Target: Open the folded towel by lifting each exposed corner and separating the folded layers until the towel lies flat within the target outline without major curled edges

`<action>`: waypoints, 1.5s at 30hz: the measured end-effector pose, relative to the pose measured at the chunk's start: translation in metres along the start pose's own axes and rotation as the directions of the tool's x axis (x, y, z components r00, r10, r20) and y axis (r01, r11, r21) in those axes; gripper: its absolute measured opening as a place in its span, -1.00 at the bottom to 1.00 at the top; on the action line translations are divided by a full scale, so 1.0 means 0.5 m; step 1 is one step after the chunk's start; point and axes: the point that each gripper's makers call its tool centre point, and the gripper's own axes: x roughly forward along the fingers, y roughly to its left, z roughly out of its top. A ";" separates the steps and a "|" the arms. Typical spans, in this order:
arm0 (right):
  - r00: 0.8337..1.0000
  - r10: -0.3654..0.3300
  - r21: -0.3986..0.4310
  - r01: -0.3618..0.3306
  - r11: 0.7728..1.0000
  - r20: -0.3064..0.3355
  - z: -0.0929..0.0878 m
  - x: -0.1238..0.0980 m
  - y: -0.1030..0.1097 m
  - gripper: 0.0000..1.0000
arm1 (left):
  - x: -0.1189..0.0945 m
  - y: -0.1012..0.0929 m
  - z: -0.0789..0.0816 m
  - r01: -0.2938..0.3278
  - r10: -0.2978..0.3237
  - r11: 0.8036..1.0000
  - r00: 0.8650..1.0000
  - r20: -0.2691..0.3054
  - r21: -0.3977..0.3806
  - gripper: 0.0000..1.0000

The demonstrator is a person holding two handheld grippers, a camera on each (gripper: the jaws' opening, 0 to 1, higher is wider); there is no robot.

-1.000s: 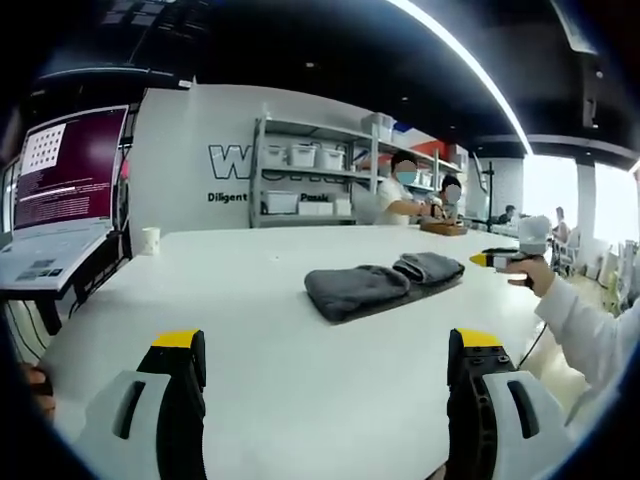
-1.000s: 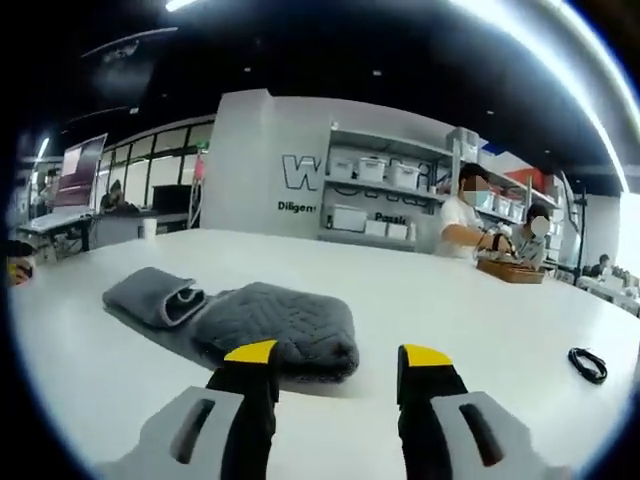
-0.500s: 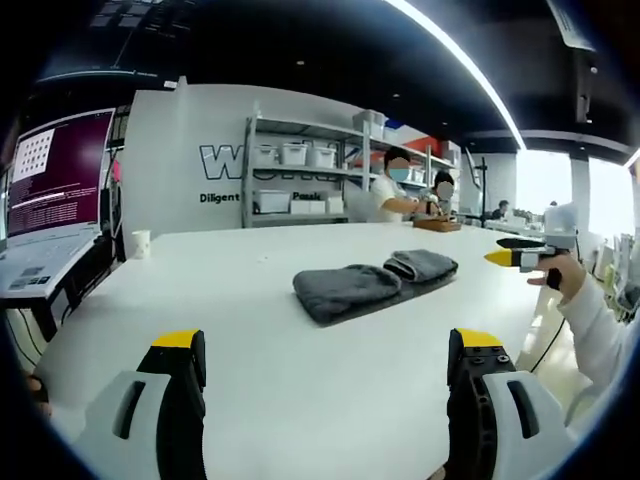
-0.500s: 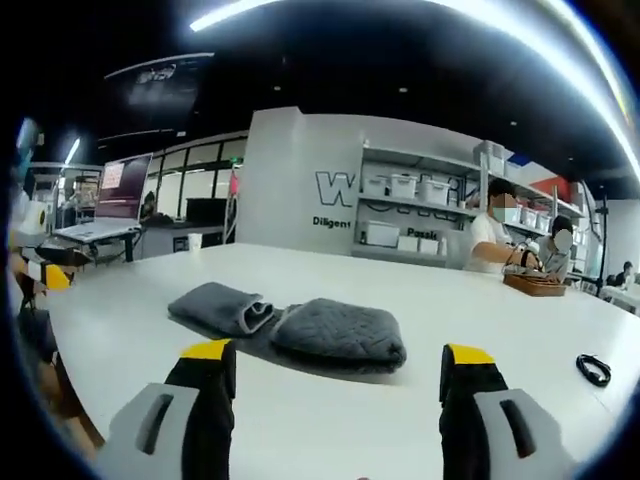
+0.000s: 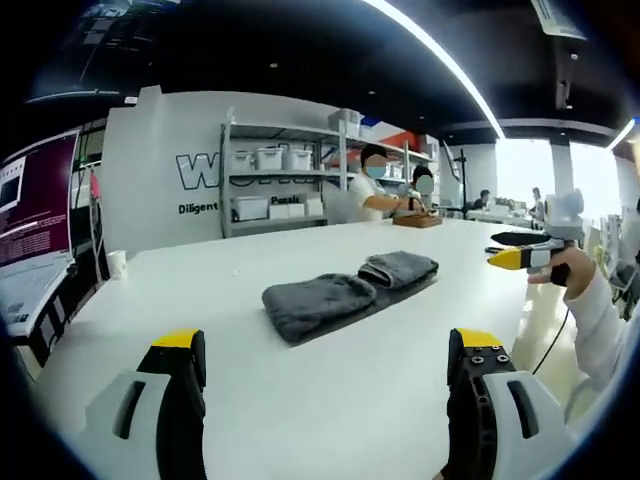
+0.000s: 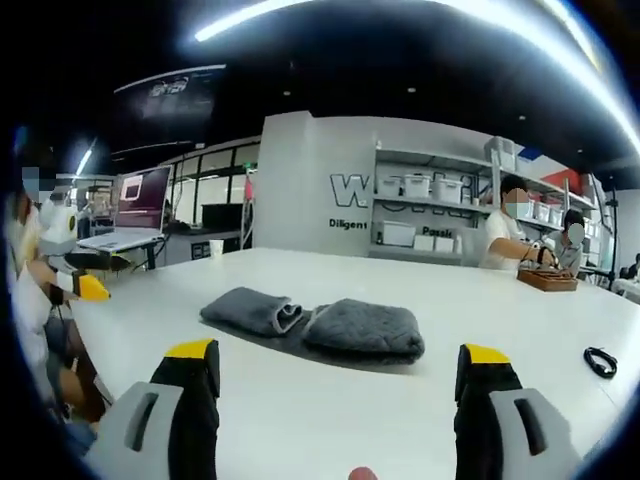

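A grey folded towel lies on the white table, both ends rolled inward over a flat middle layer. In the right gripper view the towel sits straight ahead at mid table. My left gripper is open, its yellow-tipped jaws wide apart well short of the towel. My right gripper is open too, jaws spread wide, nothing between them. In the left gripper view the right gripper shows at the right edge, held in a person's hand beyond the towel. The left gripper's yellow tip peeks in at the right gripper view's left edge.
A laptop on a stand and a white cup stand at one end of the table. A black cable lies near the table's other end. Shelves with white bins line the back wall, where two people work at a tray.
My right gripper's jaws have opened wide and it has drawn back from the towel. The left gripper view has swung, so the towel sits more centred and the laptop has slid off left.
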 end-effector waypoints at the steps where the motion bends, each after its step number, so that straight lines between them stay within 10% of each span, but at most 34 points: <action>1: 1.000 0.001 -0.001 -0.001 1.000 0.000 0.001 -0.004 -0.002 0.99 | 0.004 -0.005 0.008 0.009 -0.009 1.000 1.000 0.010 0.004 0.99; 11: 1.000 -0.003 -0.005 0.003 1.000 0.006 0.005 -0.040 -0.017 0.99 | 0.081 -0.091 0.069 0.151 -0.151 0.971 0.988 -0.017 0.183 0.99; 20: 1.000 0.013 0.023 -0.013 1.000 -0.001 0.018 -0.046 -0.041 0.99 | 0.182 -0.138 0.101 0.172 -0.159 0.929 0.985 -0.065 0.328 0.99; 33: 0.999 0.039 -0.023 -0.039 0.999 -0.013 0.020 -0.066 -0.050 0.99 | 0.343 -0.142 0.068 0.077 -0.030 0.883 0.994 -0.109 0.463 0.70; 39: 0.999 0.053 -0.021 -0.053 0.998 -0.003 0.026 -0.077 -0.042 0.99 | 0.402 -0.122 0.028 0.024 0.066 0.808 0.989 -0.130 0.588 0.40; 45: 0.996 0.085 -0.030 -0.084 0.996 0.014 0.040 -0.090 -0.021 0.99 | 0.444 -0.136 -0.016 0.028 0.085 0.793 0.984 -0.156 0.609 0.32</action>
